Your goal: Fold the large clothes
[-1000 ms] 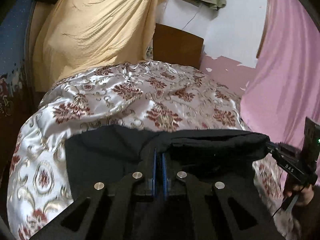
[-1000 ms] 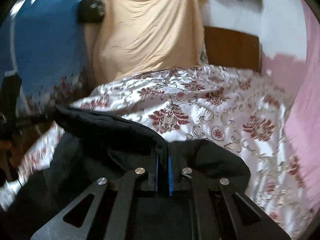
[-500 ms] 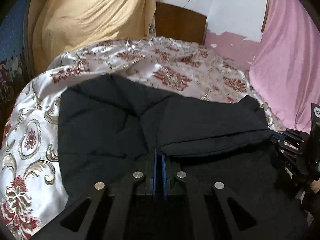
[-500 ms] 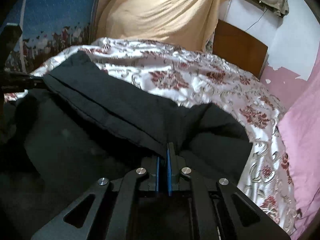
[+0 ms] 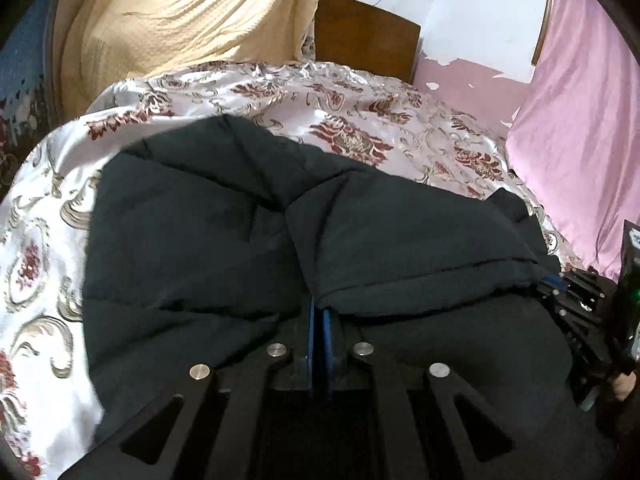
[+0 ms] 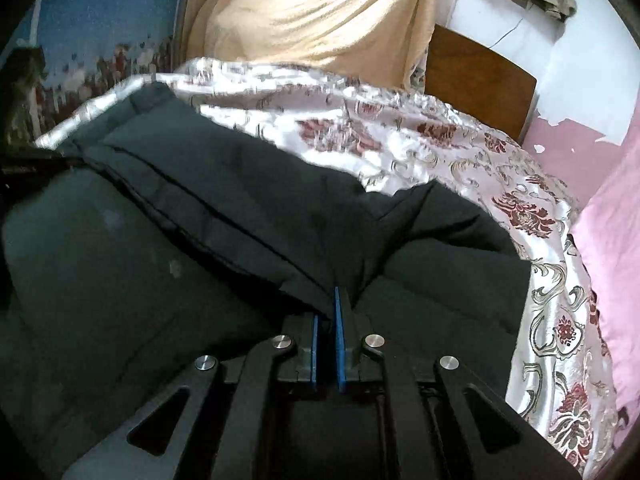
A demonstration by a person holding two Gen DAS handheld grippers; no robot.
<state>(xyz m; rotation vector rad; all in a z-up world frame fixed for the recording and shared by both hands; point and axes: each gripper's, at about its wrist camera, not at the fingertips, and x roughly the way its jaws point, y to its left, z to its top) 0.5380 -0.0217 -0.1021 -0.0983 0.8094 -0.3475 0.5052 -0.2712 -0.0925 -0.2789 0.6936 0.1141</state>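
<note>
**Garment carried onto the bed, both grippers clamped on its hem**

Since a second ago I have brought the held edge forward and down: the garment (image 5: 208,232) then hung below the front edge of the bed with most of the bedspread (image 5: 352,112) exposed; it now lies across the near half of it. Half a second ago the layout was nearly the same, with the fold a little farther from the far side.

Left gripper (image 5: 318,316): blue pads pressed together with only a thin seam between them, black cloth pinched at the tips. A folded flap runs from that pinch to the right, toward the right gripper (image 5: 576,300), which shows at the right edge of the left view.

Right gripper (image 6: 334,312) in its own view: pads close together, a hem of the same garment (image 6: 240,200) caught between them. The stitched hem runs up and to the left from the pinch, toward a dark shape at the left edge that I cannot identify with certainty.

Garment position: spread over the near part of the bed, puffy and creased, a second layer beneath the lifted flap. The bedspread shows beyond it and on both sides.

Surroundings: yellow cloth (image 5: 180,20) draped behind the bed, wooden headboard (image 5: 364,36) beside it, pink curtain (image 5: 580,120) to the right.
</note>
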